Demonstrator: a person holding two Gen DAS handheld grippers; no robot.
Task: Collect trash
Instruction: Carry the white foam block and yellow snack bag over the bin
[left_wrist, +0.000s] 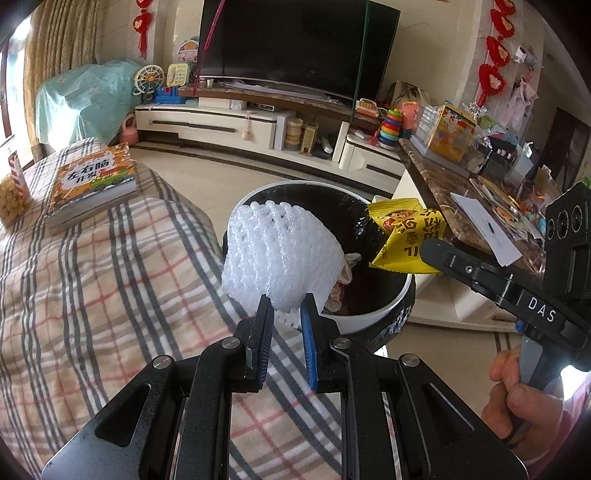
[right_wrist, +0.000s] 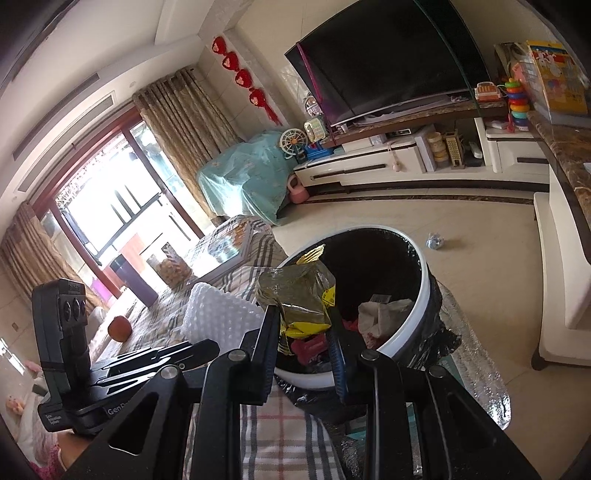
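Observation:
My left gripper (left_wrist: 287, 301) is shut on a white foam fruit net (left_wrist: 275, 254), held over the near rim of a white bin with a black liner (left_wrist: 384, 306). My right gripper (right_wrist: 303, 314) is shut on a crumpled yellow snack wrapper (right_wrist: 301, 295), held above the bin (right_wrist: 410, 328). In the left wrist view the same wrapper (left_wrist: 402, 236) hangs over the bin's right rim, at the tip of the right gripper. Crumpled paper and other trash (right_wrist: 380, 314) lie inside the bin. The foam net (right_wrist: 218, 314) shows to the left in the right wrist view.
A plaid-covered surface (left_wrist: 92, 277) lies left of the bin, with a children's book (left_wrist: 92, 181) and a snack bag (left_wrist: 13, 199) on it. A cluttered marble-topped counter (left_wrist: 461, 192) stands to the right. A small crumpled scrap (right_wrist: 436, 242) lies on the floor. A TV stand (left_wrist: 236, 125) is behind.

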